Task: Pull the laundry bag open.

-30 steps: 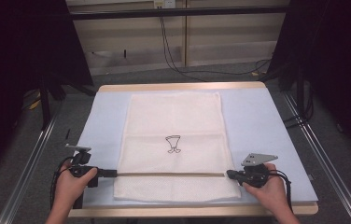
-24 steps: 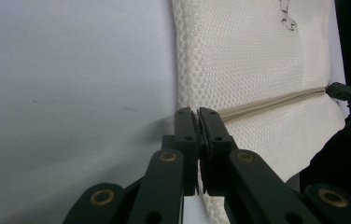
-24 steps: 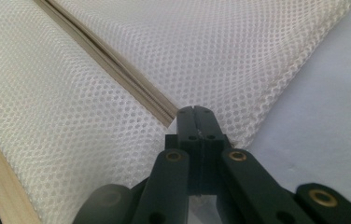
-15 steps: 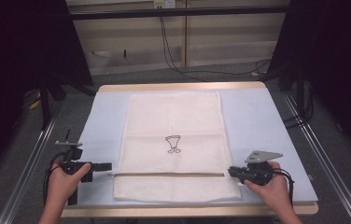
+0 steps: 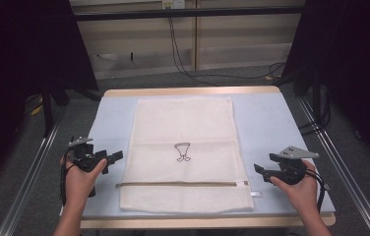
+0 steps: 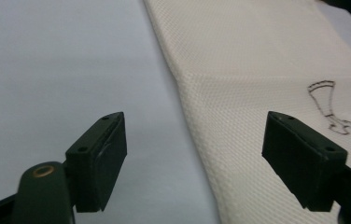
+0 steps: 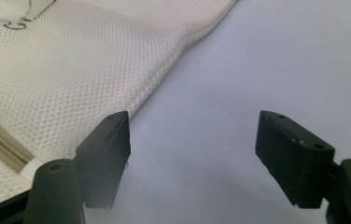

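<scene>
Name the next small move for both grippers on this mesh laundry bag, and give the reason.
Probably reach both to the far corners to fold again. The left gripper and right gripper have just opened, nothing between their jaws, off either side of the mesh laundry bag, which lies flat with its near part folded over.

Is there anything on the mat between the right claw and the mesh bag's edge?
Nothing: in the high view only bare pale blue table mat separates the open right claw from the cream mesh laundry bag.

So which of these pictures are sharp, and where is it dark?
High view: table evenly lit, surroundings dark, slightly soft. Left gripper view: mesh bag crisp, near jaws soft. Right gripper view: bag weave sharp, lower left jaw hazy.
</scene>
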Available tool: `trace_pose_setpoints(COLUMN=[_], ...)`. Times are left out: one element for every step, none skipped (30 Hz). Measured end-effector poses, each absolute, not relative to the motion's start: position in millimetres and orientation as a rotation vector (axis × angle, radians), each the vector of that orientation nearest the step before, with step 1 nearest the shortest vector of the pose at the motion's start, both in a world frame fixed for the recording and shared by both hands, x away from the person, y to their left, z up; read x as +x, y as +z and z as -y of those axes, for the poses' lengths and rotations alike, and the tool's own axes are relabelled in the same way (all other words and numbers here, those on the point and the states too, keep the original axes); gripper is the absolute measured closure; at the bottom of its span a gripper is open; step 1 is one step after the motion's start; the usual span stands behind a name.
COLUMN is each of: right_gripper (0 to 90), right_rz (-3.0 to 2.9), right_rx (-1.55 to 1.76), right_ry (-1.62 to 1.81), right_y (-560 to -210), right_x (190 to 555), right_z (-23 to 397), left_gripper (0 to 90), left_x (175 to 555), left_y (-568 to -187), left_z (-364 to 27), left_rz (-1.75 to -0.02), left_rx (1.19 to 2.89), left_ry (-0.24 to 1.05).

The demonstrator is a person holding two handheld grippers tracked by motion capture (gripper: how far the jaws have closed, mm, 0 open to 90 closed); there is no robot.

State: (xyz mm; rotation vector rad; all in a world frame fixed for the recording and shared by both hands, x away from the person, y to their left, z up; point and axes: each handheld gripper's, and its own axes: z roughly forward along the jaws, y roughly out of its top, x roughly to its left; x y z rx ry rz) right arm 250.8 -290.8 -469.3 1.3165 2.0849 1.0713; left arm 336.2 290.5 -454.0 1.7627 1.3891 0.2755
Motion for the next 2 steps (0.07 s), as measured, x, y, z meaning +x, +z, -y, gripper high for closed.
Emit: trace_pose_setpoints(right_gripper=[24.9, 24.6], right_rz=[-2.085, -2.080], right_rx=[1.322, 1.322], right_ry=[1.065, 1.055], right_y=[-470.0, -471.0], right_x=[251.7, 253.1], right_z=[291.4, 292.6], left_gripper=[20.4, 19.5], left_x=[337.2, 338.8], left_y=[-454.6, -456.1], left_z=[-290.6, -290.3], left_rz=[-1.390, -1.395], left_rx=[1.782, 1.784], left_ry=[0.302, 0.325])
